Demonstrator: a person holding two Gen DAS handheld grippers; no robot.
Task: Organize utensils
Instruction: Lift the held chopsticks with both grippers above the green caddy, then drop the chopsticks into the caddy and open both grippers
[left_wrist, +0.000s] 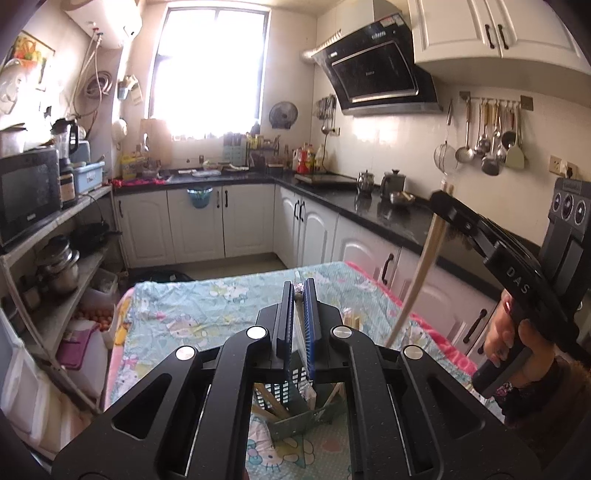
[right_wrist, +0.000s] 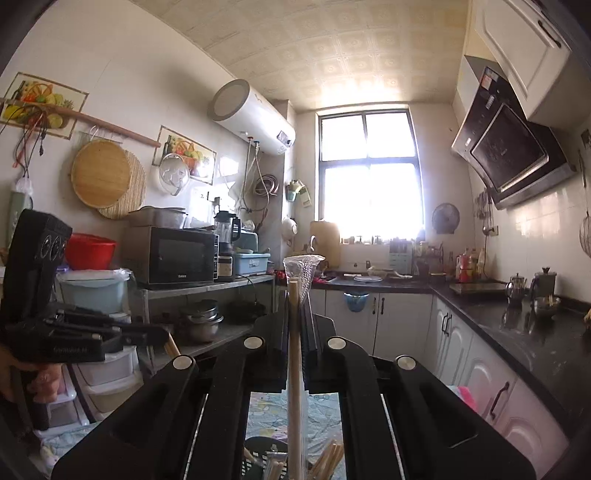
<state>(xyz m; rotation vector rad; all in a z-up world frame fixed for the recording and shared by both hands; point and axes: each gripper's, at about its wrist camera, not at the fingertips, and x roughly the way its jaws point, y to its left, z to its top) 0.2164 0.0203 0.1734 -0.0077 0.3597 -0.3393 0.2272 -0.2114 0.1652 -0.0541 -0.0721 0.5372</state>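
My left gripper (left_wrist: 300, 291) is clamped on a clear plastic wrapper (left_wrist: 298, 332), and my right gripper (right_wrist: 295, 295) pinches a wooden chopstick (right_wrist: 294, 387) upright. Below both sits a cartoon-print tablecloth (left_wrist: 207, 314) in a kitchen with black countertops (left_wrist: 369, 206). A dark slotted basket (left_wrist: 284, 395) on it holds more chopsticks.

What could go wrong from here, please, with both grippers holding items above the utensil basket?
1. The chopsticks in the right gripper are pinched near their top, so the long free end could swing and miss the basket.
2. The left gripper grips only thin clear wrapping, which might slip.
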